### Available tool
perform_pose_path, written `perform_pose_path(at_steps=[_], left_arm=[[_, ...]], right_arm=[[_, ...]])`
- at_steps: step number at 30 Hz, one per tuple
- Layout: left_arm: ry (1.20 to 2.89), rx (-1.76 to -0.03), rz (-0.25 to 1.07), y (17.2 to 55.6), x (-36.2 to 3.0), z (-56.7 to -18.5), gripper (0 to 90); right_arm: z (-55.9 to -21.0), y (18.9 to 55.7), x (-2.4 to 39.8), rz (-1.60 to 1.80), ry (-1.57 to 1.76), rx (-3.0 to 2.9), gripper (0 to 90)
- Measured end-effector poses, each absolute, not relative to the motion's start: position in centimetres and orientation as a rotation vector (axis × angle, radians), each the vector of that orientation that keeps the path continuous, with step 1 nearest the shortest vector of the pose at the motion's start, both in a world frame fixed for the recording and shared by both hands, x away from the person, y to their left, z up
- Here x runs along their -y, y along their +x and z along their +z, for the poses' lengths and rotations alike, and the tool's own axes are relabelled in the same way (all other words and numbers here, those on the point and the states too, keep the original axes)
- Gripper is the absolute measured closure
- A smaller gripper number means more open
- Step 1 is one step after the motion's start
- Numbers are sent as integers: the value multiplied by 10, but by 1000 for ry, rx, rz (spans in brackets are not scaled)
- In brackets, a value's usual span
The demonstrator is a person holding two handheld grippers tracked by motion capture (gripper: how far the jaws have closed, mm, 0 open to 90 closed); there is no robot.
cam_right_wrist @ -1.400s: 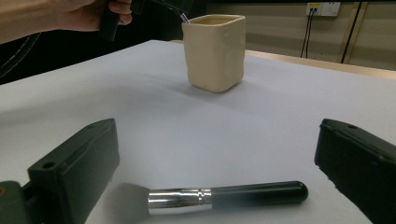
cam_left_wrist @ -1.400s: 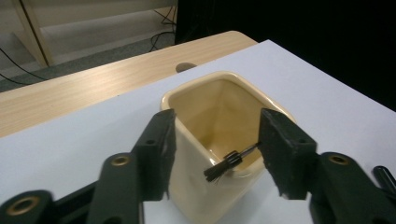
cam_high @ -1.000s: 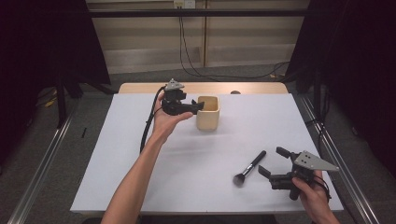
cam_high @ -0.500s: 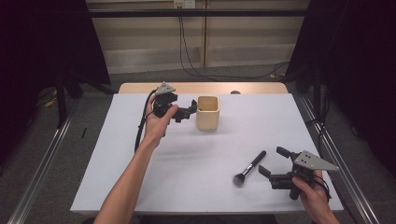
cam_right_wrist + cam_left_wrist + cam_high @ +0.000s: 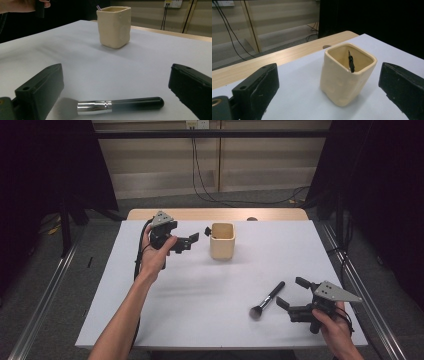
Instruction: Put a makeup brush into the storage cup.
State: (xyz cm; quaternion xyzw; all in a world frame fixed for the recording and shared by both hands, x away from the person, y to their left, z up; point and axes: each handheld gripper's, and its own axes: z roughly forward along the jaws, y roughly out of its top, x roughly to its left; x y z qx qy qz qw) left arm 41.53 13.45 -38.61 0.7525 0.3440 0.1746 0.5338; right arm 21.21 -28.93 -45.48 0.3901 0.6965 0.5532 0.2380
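A cream square cup stands at the back middle of the white table. A thin black stick leans inside the cup. My left gripper hovers just left of the cup and points at it. It is open, its jaws have just been opening, and nothing is between them. A black-handled makeup brush lies flat at the front right. My right gripper is open right beside it, with the brush lying between its wide jaws, untouched.
A wooden strip runs along the table's far edge. Cables trail over the floor behind it. Black curtains hang at both sides. The left hand appears far off beyond the cup.
My left gripper has drawn back to the left, away from the cup, with its jaws a little wider. The right gripper and the brush have stayed put.
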Motion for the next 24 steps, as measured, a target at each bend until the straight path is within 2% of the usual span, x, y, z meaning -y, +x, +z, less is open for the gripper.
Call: perform_pose_path(at_steps=[24], left_arm=[[1744, -801, 481, 369, -163, -389, 23]], right_arm=[[-453, 211, 292, 1509, 1075, -1901, 0]])
